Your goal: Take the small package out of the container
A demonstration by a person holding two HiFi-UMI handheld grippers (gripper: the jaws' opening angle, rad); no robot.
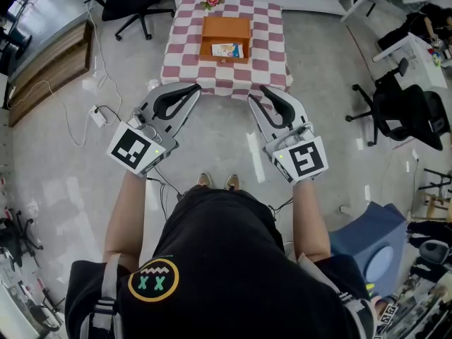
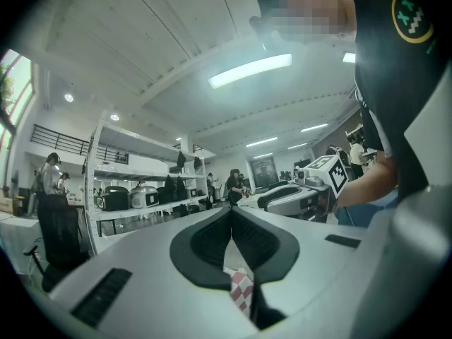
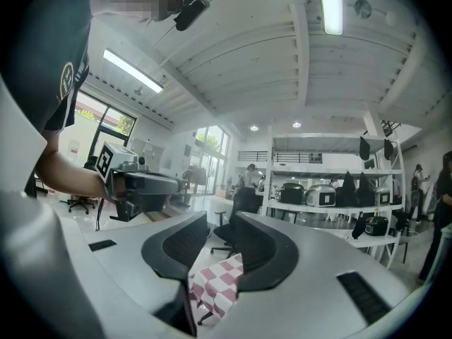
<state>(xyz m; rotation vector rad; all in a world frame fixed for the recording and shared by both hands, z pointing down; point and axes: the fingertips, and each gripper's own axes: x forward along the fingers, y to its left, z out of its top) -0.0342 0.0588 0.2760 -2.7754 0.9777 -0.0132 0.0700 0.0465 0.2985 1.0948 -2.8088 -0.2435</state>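
An orange box, the container [image 1: 226, 28], stands on a small table with a red-and-white checked cloth [image 1: 185, 51] at the top middle of the head view. A small blue-and-white package [image 1: 227, 50] lies inside it. Both grippers hover over the floor short of the table's near edge. My left gripper [image 1: 195, 88] has its jaws together and empty [image 2: 231, 209]. On my right gripper [image 1: 257, 94] the jaws stand a narrow gap apart with nothing between them [image 3: 220, 219]. Below each pair of jaws a bit of the checked cloth [image 3: 215, 284] shows.
A pink flower [image 1: 210, 0] sits at the table's far edge. Black office chairs stand at the top left [image 1: 134, 2] and the right [image 1: 406, 111]. Cables and a power strip [image 1: 97, 115] lie on the floor at left. A blue bin [image 1: 374, 249] is at lower right.
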